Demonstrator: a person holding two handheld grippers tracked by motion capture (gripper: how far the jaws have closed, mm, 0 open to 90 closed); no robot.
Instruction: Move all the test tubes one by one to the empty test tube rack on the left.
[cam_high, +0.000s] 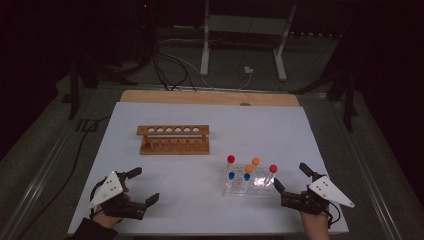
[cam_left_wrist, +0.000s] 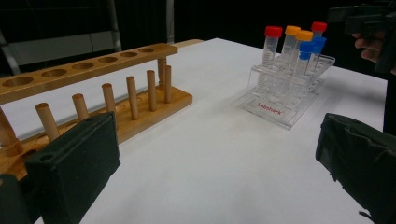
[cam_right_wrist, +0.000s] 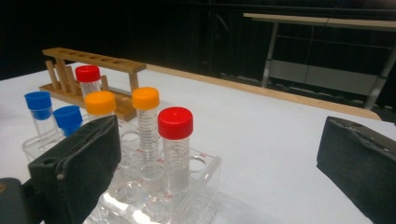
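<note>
A wooden tube rack (cam_high: 173, 140) with empty holes stands left of centre on the white table; it also rises close ahead in the left gripper view (cam_left_wrist: 93, 93). A clear plastic rack (cam_high: 240, 190) at the right front holds several capped tubes: two red, two orange, two blue. My left gripper (cam_high: 145, 186) rests open near the front left edge, nothing between its jaws (cam_left_wrist: 215, 140). My right gripper (cam_high: 291, 176) is open just right of the clear rack (cam_right_wrist: 187, 196). The nearest red-capped tube (cam_right_wrist: 175, 140) stands in front of its left jaw.
The white sheet (cam_high: 210, 115) covers a wooden tabletop whose far edge (cam_high: 210, 97) shows. Cables and a metal stand (cam_high: 245, 45) lie on the dark floor beyond. Bare sheet stretches between the two racks and behind them.
</note>
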